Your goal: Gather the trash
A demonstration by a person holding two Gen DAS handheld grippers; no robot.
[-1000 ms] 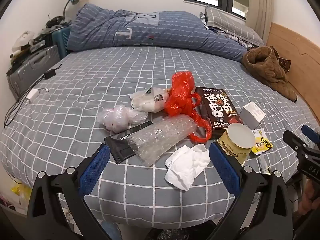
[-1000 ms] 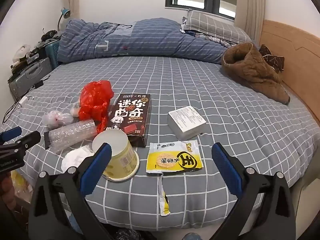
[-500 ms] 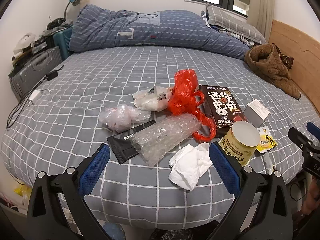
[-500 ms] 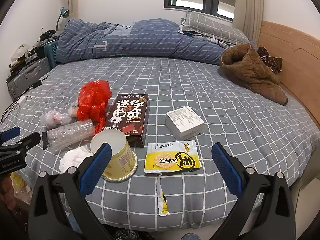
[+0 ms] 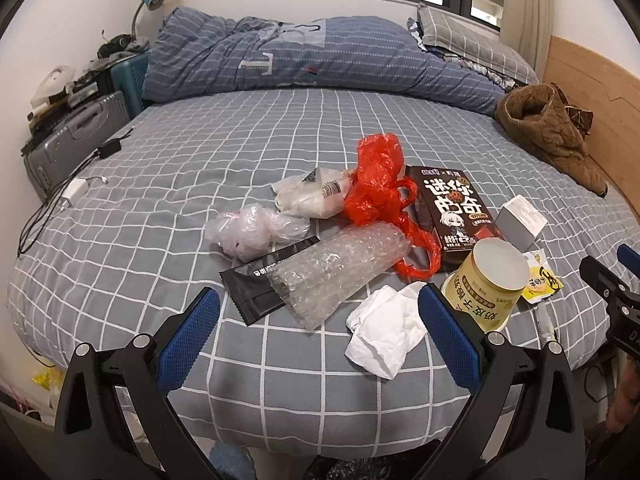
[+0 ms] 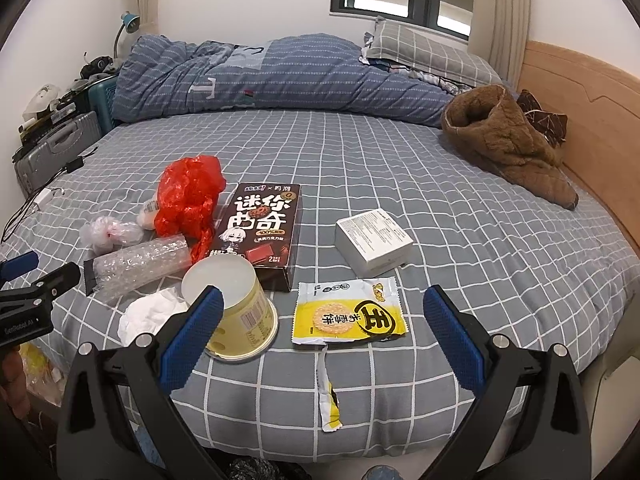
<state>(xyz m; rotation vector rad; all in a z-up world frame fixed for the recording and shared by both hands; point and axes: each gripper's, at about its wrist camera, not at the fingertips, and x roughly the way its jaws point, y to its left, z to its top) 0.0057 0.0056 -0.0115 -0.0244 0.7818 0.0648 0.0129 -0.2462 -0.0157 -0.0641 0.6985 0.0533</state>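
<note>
Trash lies on the grey checked bed (image 5: 240, 152): a red plastic bag (image 5: 376, 184), a roll of bubble wrap (image 5: 340, 268), a black wrapper (image 5: 256, 280), crumpled white tissue (image 5: 384, 328), a clear pinkish bag (image 5: 252, 228), an upturned yellow cup (image 6: 236, 312), a dark cookie box (image 6: 260, 232), a small white box (image 6: 372, 240) and a yellow snack wrapper (image 6: 348, 316). My left gripper (image 5: 316, 332) hovers open before the bubble wrap and tissue. My right gripper (image 6: 320, 328) hangs open over the snack wrapper, beside the cup. Neither holds anything.
A blue quilt (image 6: 280, 76) and pillow (image 6: 420, 48) lie at the bed's far side, a brown jacket (image 6: 504, 144) by the wooden headboard (image 6: 592, 120). A grey suitcase (image 5: 76, 136), cables (image 5: 60, 200) and clutter stand at the left. A torn wrapper strip (image 6: 328, 392) hangs at the near edge.
Both grippers have pulled back and risen slightly, so the trash sits a little farther off in each view. Nothing on the bed has moved; both stay open.
</note>
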